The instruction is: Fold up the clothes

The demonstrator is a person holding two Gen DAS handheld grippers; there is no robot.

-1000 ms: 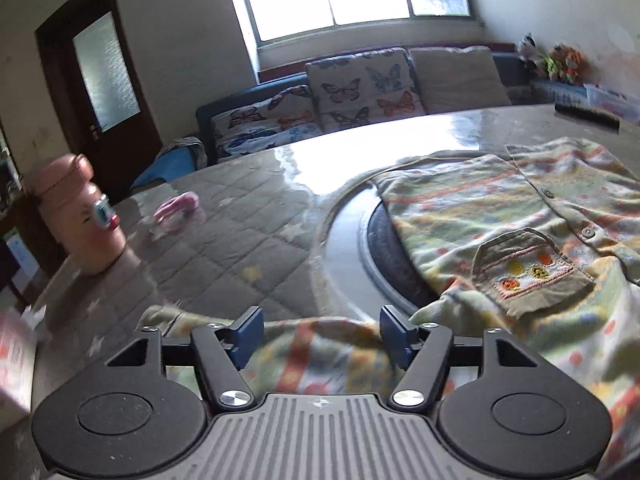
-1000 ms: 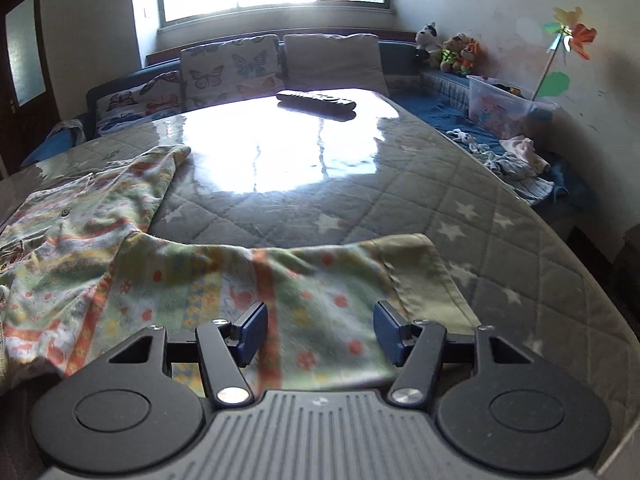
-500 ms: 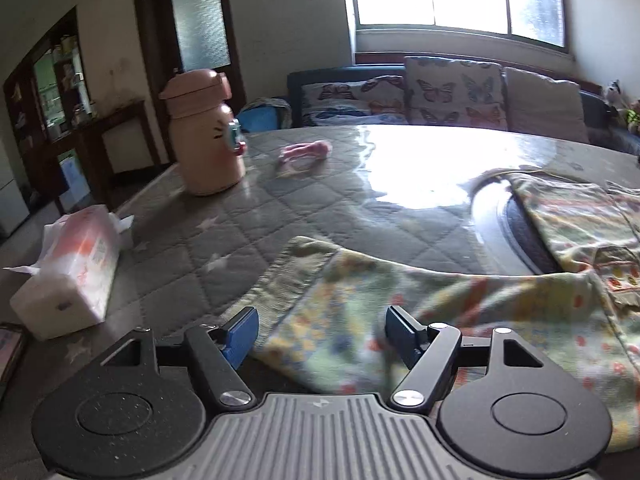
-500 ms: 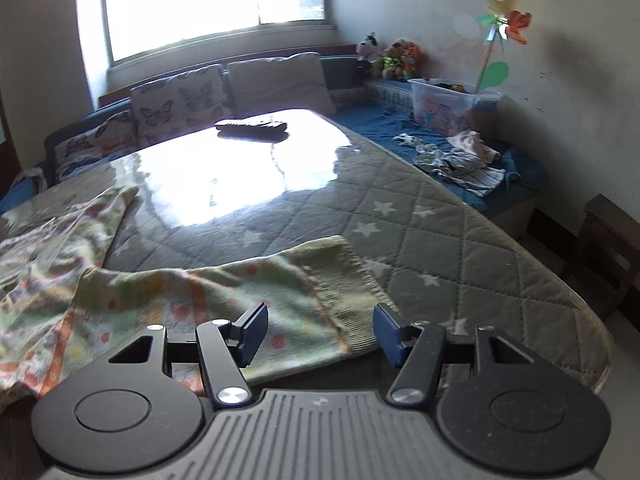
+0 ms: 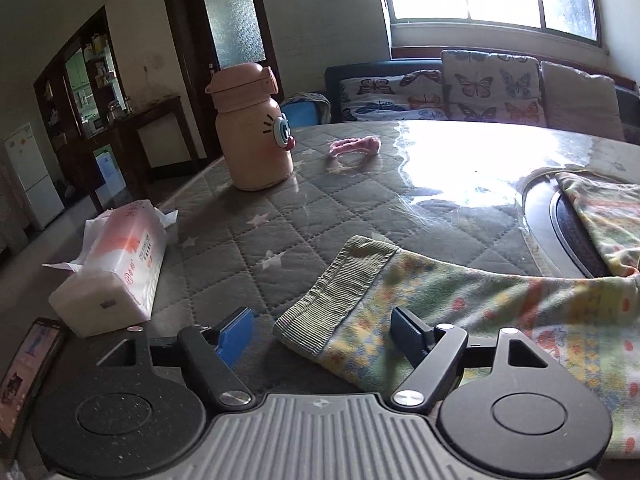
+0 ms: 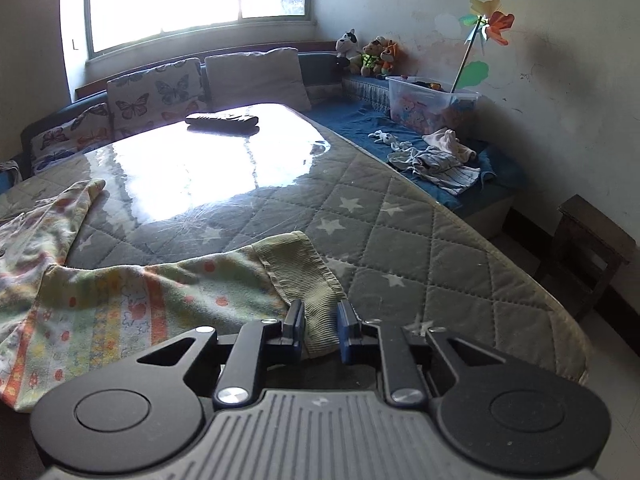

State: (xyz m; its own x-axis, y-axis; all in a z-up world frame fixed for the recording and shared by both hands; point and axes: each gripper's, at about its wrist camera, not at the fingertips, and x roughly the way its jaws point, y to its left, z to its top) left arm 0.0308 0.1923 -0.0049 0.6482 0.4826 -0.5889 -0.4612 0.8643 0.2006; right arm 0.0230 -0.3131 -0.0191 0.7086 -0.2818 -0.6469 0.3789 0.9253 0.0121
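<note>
A child's patterned shirt in yellow, green and orange lies spread on the quilted table. In the left wrist view its left sleeve [image 5: 460, 300] ends in a ribbed green cuff [image 5: 344, 280]. My left gripper [image 5: 324, 332] is open, with the cuff's near corner between its fingers. In the right wrist view the right sleeve [image 6: 160, 300] ends in a ribbed cuff [image 6: 304, 280]. My right gripper [image 6: 320, 324] has closed on that cuff's near end.
On the left stand a peach cartoon bottle [image 5: 252, 132], a tissue pack [image 5: 116, 264], a pink hair band [image 5: 354, 146] and a phone [image 5: 24, 364] at the table edge. A remote [image 6: 222, 120] lies at the far end. A sofa [image 6: 248, 80] runs behind.
Both grippers swung outward along the sleeves to the cuffs. The right gripper's fingers have closed onto the right cuff. The left gripper stays open.
</note>
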